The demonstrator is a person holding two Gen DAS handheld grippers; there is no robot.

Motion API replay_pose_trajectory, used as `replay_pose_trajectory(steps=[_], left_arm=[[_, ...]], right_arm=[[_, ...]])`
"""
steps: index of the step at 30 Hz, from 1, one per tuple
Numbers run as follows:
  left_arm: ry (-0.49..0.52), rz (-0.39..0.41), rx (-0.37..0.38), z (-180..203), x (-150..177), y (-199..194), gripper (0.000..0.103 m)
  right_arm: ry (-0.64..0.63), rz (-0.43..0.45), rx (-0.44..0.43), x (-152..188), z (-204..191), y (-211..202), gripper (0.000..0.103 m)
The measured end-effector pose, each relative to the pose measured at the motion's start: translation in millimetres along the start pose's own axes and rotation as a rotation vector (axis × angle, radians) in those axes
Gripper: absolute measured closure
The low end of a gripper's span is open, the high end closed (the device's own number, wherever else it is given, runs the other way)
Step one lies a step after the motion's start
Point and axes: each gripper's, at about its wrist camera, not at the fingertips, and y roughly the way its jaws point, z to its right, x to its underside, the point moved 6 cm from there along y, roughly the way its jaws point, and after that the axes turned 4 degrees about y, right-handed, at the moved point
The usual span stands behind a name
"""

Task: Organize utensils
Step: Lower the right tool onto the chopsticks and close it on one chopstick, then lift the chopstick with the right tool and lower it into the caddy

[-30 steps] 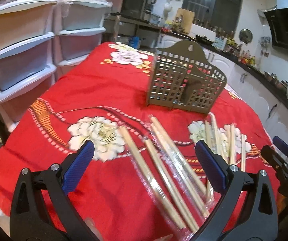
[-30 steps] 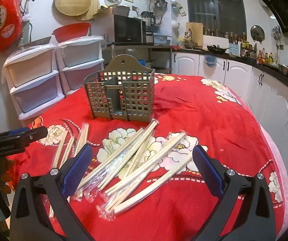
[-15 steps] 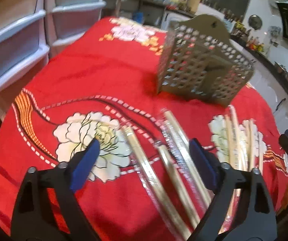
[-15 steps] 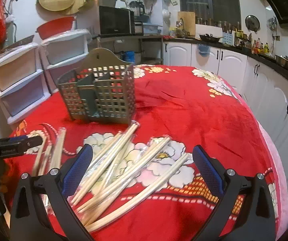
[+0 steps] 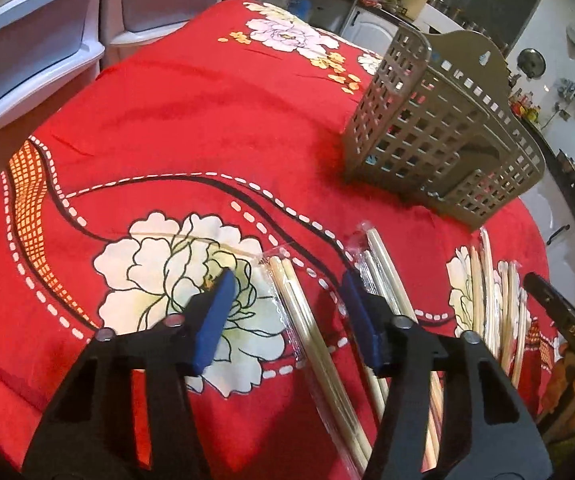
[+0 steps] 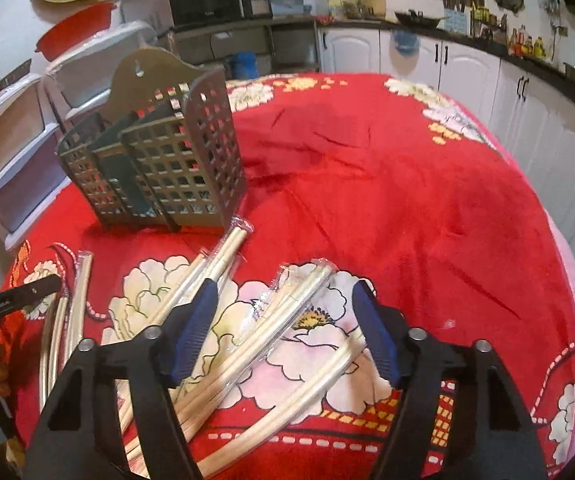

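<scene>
The wrapped chopsticks [image 6: 223, 280] lie loose on the red tabletop [image 5: 207, 128], just in front of the empty grey holder [image 5: 439, 136]. Both hands have dropped closer: the left gripper [image 5: 287, 304] and right gripper [image 6: 283, 312] are closing, fingers apart, each straddling a pair, nothing pinched yet.

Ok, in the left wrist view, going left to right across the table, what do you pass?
Plastic drawers → white flower print → wrapped chopstick pair between the closing left gripper pads → utensil basket → more wrapped chopsticks → right gripper.
</scene>
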Motion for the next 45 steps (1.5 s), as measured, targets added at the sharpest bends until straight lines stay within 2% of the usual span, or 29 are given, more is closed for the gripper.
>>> replay_pose_trajectory(steps=[6, 14, 18, 22, 29, 45], left_arm=[[-0.019, -0.009, 0.012, -6.7, -7.8, 5.8, 0.087], [-0.013, -0.009, 0.049, -6.6, -15.7, 10.5, 0.099], [-0.007, -0.004, 0.062, -3.1, -19.7, 11.0, 0.1], [0.002, 0.013, 0.074, 0.5, -24.9, 6.0, 0.101], [0.029, 0.078, 0.102, 9.2, -43.3, -20.9, 0.101], [0.125, 0.262, 0.168, 51.0, -93.5, -99.1, 0.102]], right_arm=[[0.133, -0.103, -0.05, -1.2, 16.6, 23.1, 0.058], [0.227, -0.132, -0.07, -8.6, 31.8, 39.3, 0.069], [0.242, -0.137, -0.066, -13.5, 38.3, 44.1, 0.086], [0.246, -0.129, -0.089, -20.0, 39.1, 44.1, 0.092], [0.204, -0.053, -0.155, -37.0, 27.5, 20.8, 0.094], [-0.017, 0.195, -0.274, -83.3, -35.2, -79.0, 0.097]])
